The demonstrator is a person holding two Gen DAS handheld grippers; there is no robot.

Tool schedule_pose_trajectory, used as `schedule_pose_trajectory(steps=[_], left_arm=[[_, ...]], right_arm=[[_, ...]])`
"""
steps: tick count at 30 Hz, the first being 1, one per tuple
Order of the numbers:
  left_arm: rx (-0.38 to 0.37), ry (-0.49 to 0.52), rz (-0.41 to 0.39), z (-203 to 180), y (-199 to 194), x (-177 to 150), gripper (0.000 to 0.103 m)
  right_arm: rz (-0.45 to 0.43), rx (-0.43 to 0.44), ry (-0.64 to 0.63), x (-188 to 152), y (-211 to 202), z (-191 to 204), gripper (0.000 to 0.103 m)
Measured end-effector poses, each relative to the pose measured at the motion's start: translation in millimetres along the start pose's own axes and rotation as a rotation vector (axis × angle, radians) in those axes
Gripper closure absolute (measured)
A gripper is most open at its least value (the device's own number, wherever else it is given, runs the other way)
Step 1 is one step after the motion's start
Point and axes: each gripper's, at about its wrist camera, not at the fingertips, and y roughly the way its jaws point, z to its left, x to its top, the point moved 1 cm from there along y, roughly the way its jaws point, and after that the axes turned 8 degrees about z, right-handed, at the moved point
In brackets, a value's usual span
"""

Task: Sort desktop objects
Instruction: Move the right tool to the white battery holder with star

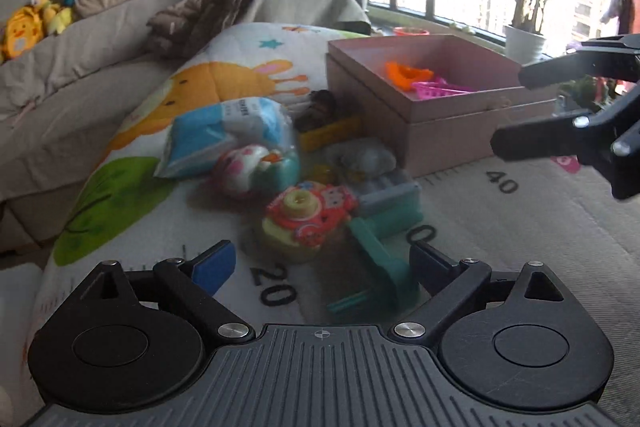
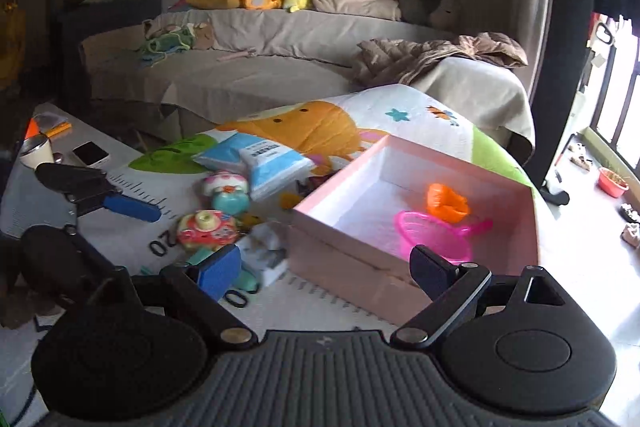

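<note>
Pink box (image 2: 532, 227) holds two toys; left gripper (image 1: 320, 267), spread wide and empty, faces packed toys where grabbing the camera toy (image 1: 310, 213) could snag neighbours; right gripper (image 2: 326, 269) also gapes empty.

Cartoon play mat (image 1: 132, 195) carries pink box (image 2: 400, 267), toy pile (image 1: 312, 215), tissue packs (image 2: 264, 163).

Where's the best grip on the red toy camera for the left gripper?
Likely across the red toy camera's body, coming from above with a finger on each side. Its yellow lens faces up, so it seems to lie on its back. The left gripper hangs open just before it, and the teal toy crowds its right side.
</note>
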Motion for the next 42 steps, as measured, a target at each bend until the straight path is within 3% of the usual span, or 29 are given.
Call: schedule_pose_trajectory(steps=[3, 7, 13, 16, 21, 22, 23, 24, 27, 29, 31, 33, 35, 40, 41, 42], left_arm=[[0.064, -0.046, -0.007, 19, -8, -6, 0.005], [0.127, -0.117, 0.011, 44, -12, -15, 0.004], [0.112, -0.15, 0.02, 55, -16, -24, 0.004], [0.1, -0.147, 0.018, 53, -17, -25, 0.004], [0.064, -0.135, 0.01, 41, -21, -21, 0.004], [0.053, -0.129, 0.008, 37, -21, -20, 0.003], [0.043, -0.12, 0.007, 32, -22, -19, 0.003], [0.034, -0.109, 0.006, 28, -23, -18, 0.003], [0.014, -0.075, 0.001, 15, -25, -15, 0.003], [0.002, -0.056, 0.002, 6, -25, -13, 0.003], [0.002, -0.039, 0.009, -1, -22, -10, 0.003], [0.013, -0.027, 0.013, -6, -21, -9, 0.003], [0.024, -0.021, 0.019, -7, -21, -9, 0.003], [0.069, -0.035, 0.044, 1, -22, -14, 0.003], [0.075, -0.04, 0.045, 3, -24, -14, 0.003], [0.077, -0.045, 0.045, 5, -24, -15, 0.003]], right_arm=[[0.055, 0.031, -0.006, 2, 24, 28, 0.026], [0.124, 0.033, 0.079, 4, 58, 51, 0.027], [0.164, -0.031, 0.248, 8, 90, 53, 0.027], [0.174, -0.061, 0.241, 7, 92, 52, 0.053], [0.199, -0.022, 0.198, -12, 66, 45, 0.056], [0.201, -0.025, 0.182, -19, 57, 44, 0.064], [0.206, -0.029, 0.159, -27, 47, 43, 0.079], [0.21, -0.037, 0.147, -33, 38, 41, 0.079], [0.228, -0.027, 0.15, -54, 10, 29, 0.079], [0.195, -0.031, 0.138, -59, -4, 25, 0.077], [0.144, -0.044, 0.107, -56, -11, 24, 0.065], [0.095, -0.037, 0.1, -46, -8, 23, 0.034], [0.071, -0.009, 0.079, -34, 7, 24, 0.022], [0.122, 0.013, -0.009, -17, 54, 32, 0.022], [0.129, 0.023, -0.014, -16, 60, 32, 0.026], [0.143, 0.041, -0.017, -16, 64, 33, 0.036]])
